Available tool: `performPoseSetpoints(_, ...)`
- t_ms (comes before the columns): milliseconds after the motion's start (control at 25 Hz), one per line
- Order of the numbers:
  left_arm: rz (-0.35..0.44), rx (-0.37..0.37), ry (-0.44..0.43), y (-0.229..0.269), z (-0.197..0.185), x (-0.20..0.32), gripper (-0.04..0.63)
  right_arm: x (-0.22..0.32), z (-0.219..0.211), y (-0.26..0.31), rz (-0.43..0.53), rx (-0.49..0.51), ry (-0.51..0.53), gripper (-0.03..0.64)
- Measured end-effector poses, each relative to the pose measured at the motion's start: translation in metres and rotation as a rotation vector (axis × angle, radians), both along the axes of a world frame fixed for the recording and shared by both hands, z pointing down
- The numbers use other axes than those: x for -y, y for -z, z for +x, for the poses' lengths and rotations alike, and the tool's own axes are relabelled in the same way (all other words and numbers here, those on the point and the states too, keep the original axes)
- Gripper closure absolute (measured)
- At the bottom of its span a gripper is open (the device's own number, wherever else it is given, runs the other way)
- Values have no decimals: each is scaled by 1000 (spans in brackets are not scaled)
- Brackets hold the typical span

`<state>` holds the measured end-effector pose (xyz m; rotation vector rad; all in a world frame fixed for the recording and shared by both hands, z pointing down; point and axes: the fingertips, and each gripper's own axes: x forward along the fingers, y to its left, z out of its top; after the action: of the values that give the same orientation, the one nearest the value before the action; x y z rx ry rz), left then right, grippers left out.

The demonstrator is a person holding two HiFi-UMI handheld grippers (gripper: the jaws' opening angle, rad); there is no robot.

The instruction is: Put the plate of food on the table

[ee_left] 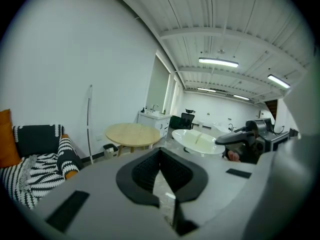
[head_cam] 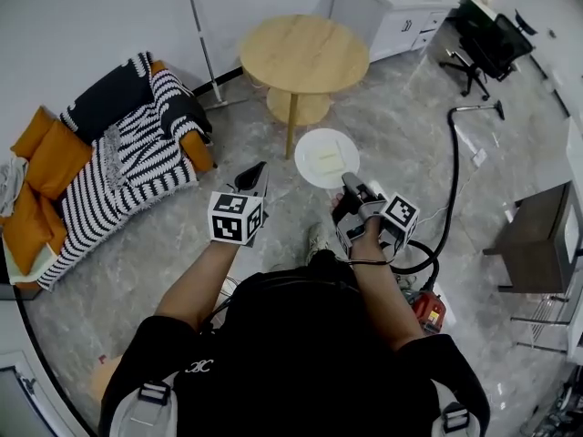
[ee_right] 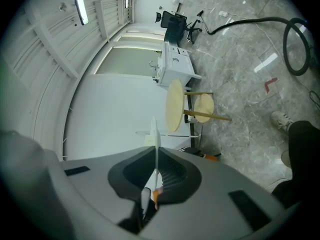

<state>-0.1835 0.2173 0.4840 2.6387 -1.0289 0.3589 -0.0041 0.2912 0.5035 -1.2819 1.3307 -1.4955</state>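
A white plate [head_cam: 326,157] carrying a pale slab of food is held level over the grey floor, just in front of the round wooden table [head_cam: 303,55]. My right gripper [head_cam: 349,183] is shut on the plate's near rim. In the right gripper view the plate [ee_right: 156,131] shows edge-on between the pads, with the table [ee_right: 174,105] beyond. My left gripper [head_cam: 255,176] hovers to the left of the plate, shut and holding nothing. The left gripper view shows the plate [ee_left: 197,141], the right gripper [ee_left: 250,136] and the table [ee_left: 132,133] ahead.
A sofa with a striped blanket and orange cushions [head_cam: 109,153] stands at the left. A black vacuum hose [head_cam: 453,171] curls over the floor at the right. A white cabinet [head_cam: 392,12] and an office chair [head_cam: 487,48] stand behind the table, and a dark side table [head_cam: 533,235] at the far right.
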Motion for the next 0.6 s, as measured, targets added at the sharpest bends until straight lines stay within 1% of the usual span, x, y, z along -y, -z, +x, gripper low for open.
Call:
performPoseSetpoints(280, 10, 27, -5, -3, 5, 10, 586, 9, 9, -5, 13, 5, 3, 594)
performPoseSetpoints(400, 8, 38, 1, -4, 8, 22, 586, 23, 14, -7, 20, 10, 12, 594)
performPoseSetpoints(520, 0, 38, 13, -4, 12, 38, 586, 38, 22, -8, 12, 6, 19, 594)
performPoseSetpoints(600, -7, 35, 18, -6, 16, 49, 586, 50, 26, -7, 24, 10, 27, 594)
